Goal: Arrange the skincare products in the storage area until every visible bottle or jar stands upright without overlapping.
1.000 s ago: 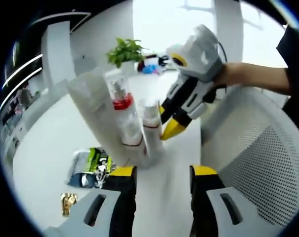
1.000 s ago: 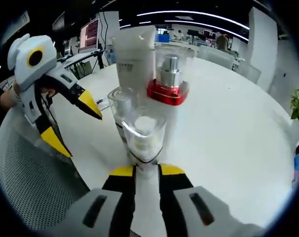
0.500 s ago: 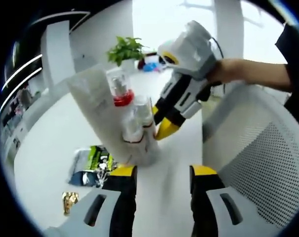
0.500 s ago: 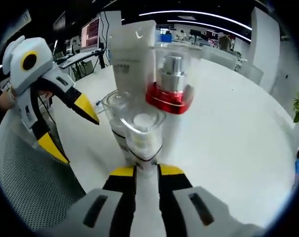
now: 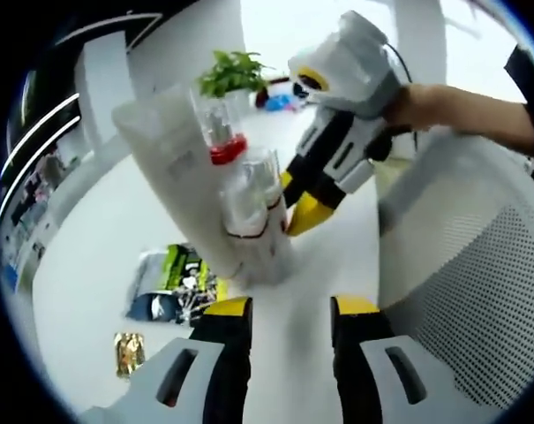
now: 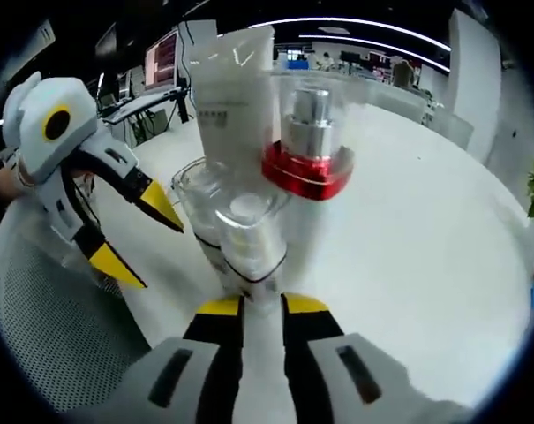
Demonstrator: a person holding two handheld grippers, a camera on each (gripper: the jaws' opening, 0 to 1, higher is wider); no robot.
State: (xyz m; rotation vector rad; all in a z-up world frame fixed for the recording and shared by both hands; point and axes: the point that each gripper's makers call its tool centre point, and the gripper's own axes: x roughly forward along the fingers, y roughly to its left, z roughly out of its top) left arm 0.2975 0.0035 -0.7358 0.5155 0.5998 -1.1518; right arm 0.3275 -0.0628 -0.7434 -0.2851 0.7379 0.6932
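Step in hand: the right gripper (image 6: 251, 305) is setting a clear-capped bottle (image 6: 249, 238) among the other skincare items; judging by the tight cluster, this is the placing and straightening stage.
Right fingers: pinching the low body of that bottle, the yellow tips closed against it on both sides.
Left fingers: the left gripper (image 5: 290, 309) has its yellow tips spread with nothing between them, pointed at the foot of the cluster; seen from the right gripper view it hangs at 9 o'clock, jaws parted, apart from the bottles.
Task's things: on the white desk (image 6: 408, 221), a tall white tube (image 5: 165, 168), a red-collared pump bottle (image 5: 221, 132) and a second clear-capped bottle (image 6: 199, 190) stand packed together, the held bottle at the front.
Placement in left gripper view: cluster at 12 o'clock of the fingers, right gripper arriving from 1 o'clock.
Uprightness: cannot tell whether tube and bottles lean or the camera is rolled; all look tilted together.
Contact: the held bottle touches, or nearly touches, its neighbours; the exact gap is unclear.
Other items: a green-and-blue packet (image 5: 169, 283) and a small gold wrapper (image 5: 128, 352) lie at 9 o'clock; a potted plant (image 5: 231, 71) far off.
Next move calls for: seating the held bottle flat with a little room, then releasing slowly so nothing topples; the free gripper could steady the tube.
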